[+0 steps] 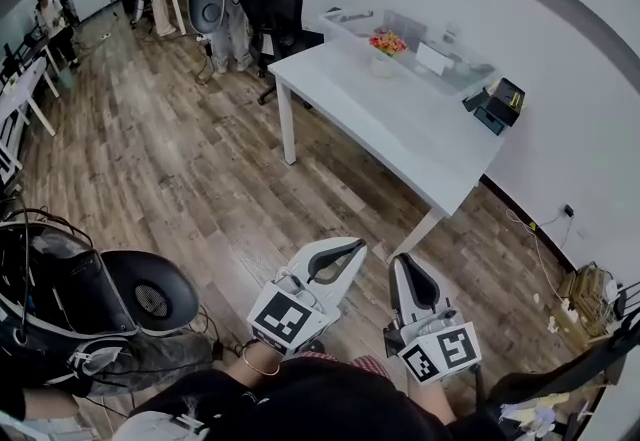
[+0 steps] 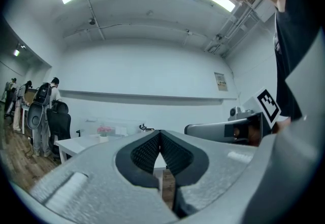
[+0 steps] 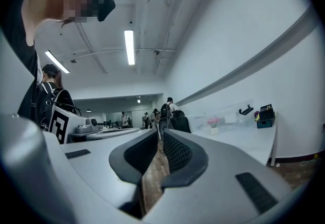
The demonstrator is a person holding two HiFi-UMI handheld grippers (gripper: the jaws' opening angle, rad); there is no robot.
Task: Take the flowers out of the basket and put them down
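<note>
A: Open room?
B: Wide stretch of bare wood floor (image 1: 190, 169) between the person and the white table (image 1: 400, 134). The table's near corner points this way, its long edge running toward the wall on the right. Both grippers are well short of it, out over the floor.

A: Grippers?
B: Left gripper (image 1: 356, 247), jaw tips pressed together, nothing in them. Right gripper (image 1: 408, 260), also closed at the tips with only a thin slit between the pads lower down, empty. They are side by side and close together.

A: The flowers?
B: Flowers (image 1: 387, 42), pink and orange in a small white pot, on the far part of the table by a clear bin (image 1: 440, 54). I cannot tell whether the pot stands inside the bin or just in front of it.

A: Anything in the way?
B: Black office chairs (image 1: 275, 4) at the table's far left end. A black-and-yellow box (image 1: 500, 104) on the table near the wall. A dark round-backed seat (image 1: 150, 294) close on the left. Several people stand at desks far off.

A: Room?
B: White walls, strip lights overhead, cables along the right skirting.
</note>
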